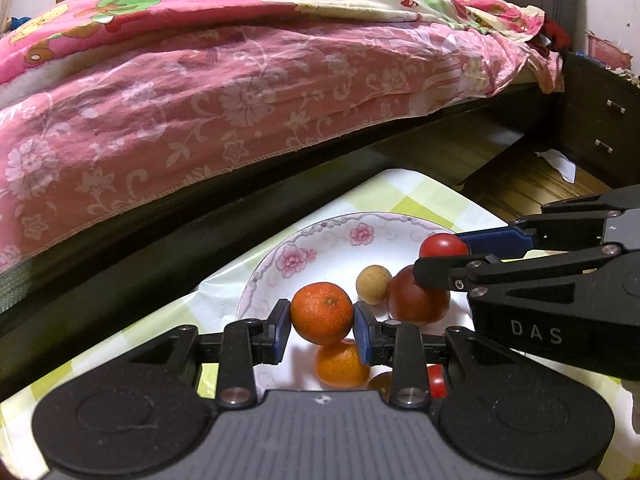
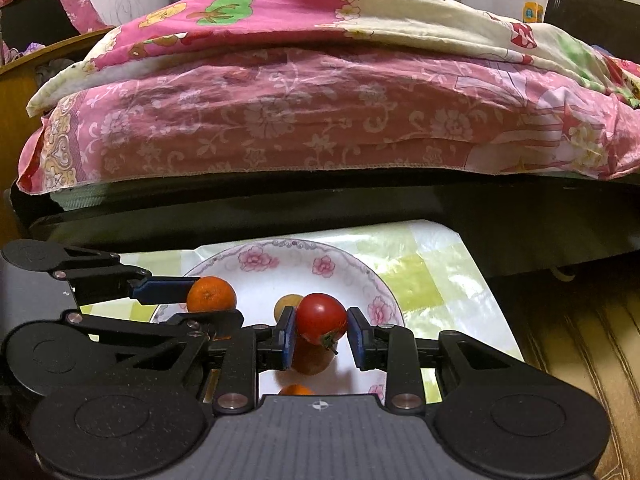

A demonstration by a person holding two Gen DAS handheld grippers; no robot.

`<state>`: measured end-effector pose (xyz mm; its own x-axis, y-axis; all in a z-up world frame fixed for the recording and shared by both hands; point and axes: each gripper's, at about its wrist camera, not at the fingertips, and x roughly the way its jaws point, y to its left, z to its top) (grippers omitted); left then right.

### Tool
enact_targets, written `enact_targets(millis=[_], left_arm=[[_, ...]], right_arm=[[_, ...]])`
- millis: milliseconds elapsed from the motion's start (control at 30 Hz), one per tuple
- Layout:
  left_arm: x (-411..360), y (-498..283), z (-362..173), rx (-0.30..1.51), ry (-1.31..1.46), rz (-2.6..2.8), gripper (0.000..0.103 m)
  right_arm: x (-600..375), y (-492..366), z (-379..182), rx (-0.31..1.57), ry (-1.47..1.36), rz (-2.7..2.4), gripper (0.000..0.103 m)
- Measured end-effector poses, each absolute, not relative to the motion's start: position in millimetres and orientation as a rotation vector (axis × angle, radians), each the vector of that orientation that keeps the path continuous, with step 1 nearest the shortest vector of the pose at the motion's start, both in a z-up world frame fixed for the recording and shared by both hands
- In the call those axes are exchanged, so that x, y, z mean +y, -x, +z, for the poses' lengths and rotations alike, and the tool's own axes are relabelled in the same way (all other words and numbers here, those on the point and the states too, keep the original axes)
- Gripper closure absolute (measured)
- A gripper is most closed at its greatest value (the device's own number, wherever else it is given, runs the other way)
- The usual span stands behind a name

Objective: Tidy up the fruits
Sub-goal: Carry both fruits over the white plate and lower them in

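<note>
**Both grippers loaded over the plate: drop-off step next**

Left gripper (image 1: 321,322) is closed on an orange (image 1: 321,312); pads press it on both sides, fingers only as far apart as the fruit is wide. It's held above the flowered plate (image 1: 320,236), w/ a second orange (image 1: 340,364) lying on the plate right under it.

Right gripper (image 2: 321,330) has a small tomato (image 2: 321,318) between its blue pads. The pad on the picture's left is on the fruit; a slim gap seems to show on the other side, so grip looks light, not sure it's firm. Tomato hangs over the plate too, above a larger red tomato (image 1: 416,300) that sits next to a small tan round fruit (image 1: 373,284). One more red fruit (image 1: 436,380) peeks out behind the left gripper's linkage.

Plate sits on a green-checked cloth (image 2: 416,276) beside a bed w/ pink covers (image 1: 200,112).

Step, as I read it: both fruits are carried over the plate, either just lifted or about to be set down; can't tell which from here.

Next move needs:
- a clear spot for each fruit, sorted by kind prob.
- keeping the two grippers apart, they're close together
- lowering low before letting go, since round fruit rolls
- watch the tomato: soft, and maybe loosely held
</note>
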<state>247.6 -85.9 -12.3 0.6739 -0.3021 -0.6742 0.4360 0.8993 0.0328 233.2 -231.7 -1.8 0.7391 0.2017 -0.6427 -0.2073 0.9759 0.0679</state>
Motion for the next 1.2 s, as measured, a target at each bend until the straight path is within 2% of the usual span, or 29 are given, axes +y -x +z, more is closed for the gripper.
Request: enact_targets(millis=[1200], left_arm=[[-73, -235, 1, 0.71, -0.191, -0.371, 0.061]], right_arm=[[-234, -227, -5, 0.71, -0.04, 0.214, 0.074]])
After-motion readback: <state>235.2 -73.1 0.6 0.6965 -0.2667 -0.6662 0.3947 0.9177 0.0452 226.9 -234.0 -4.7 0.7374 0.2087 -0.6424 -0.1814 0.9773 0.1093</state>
